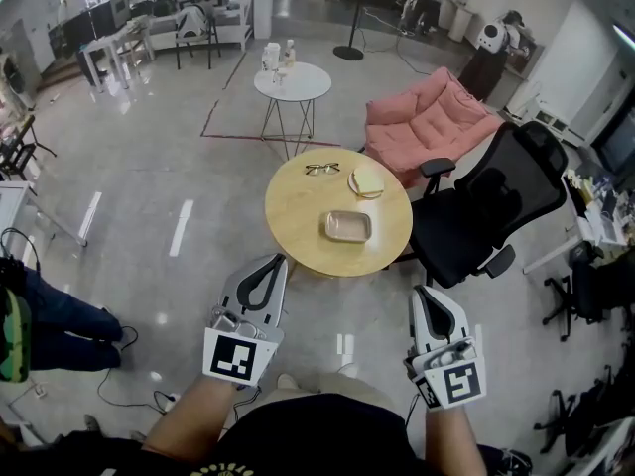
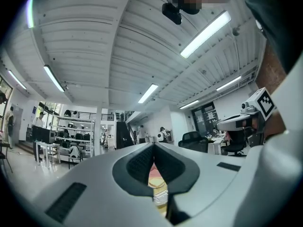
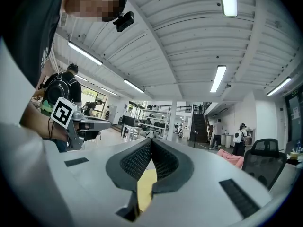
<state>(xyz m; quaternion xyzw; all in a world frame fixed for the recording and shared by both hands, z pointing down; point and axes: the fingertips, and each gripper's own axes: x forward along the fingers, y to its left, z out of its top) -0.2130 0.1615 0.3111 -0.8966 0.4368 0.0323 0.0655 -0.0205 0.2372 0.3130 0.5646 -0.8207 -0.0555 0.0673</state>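
Both grippers are held low in front of the person, short of a round wooden table [image 1: 298,221]. My left gripper [image 1: 279,260] is shut with nothing in it, its tips just off the table's near left edge. My right gripper [image 1: 421,291] is also shut and empty, near the table's right side beside a black office chair [image 1: 486,206]. On the table lie a pair of glasses [image 1: 321,169], a small plate [image 1: 366,181] and a metal tray [image 1: 347,226]. The left gripper view shows the jaws [image 2: 154,145] closed together; the right gripper view shows the same [image 3: 150,141], with a sliver of tabletop [image 3: 144,188] below.
A pink cushioned seat [image 1: 427,122] stands behind the table, and a small white round table [image 1: 292,82] with bottles farther back. A seated person's legs [image 1: 55,320] and floor cables are at the left. Desks and more chairs line the right edge.
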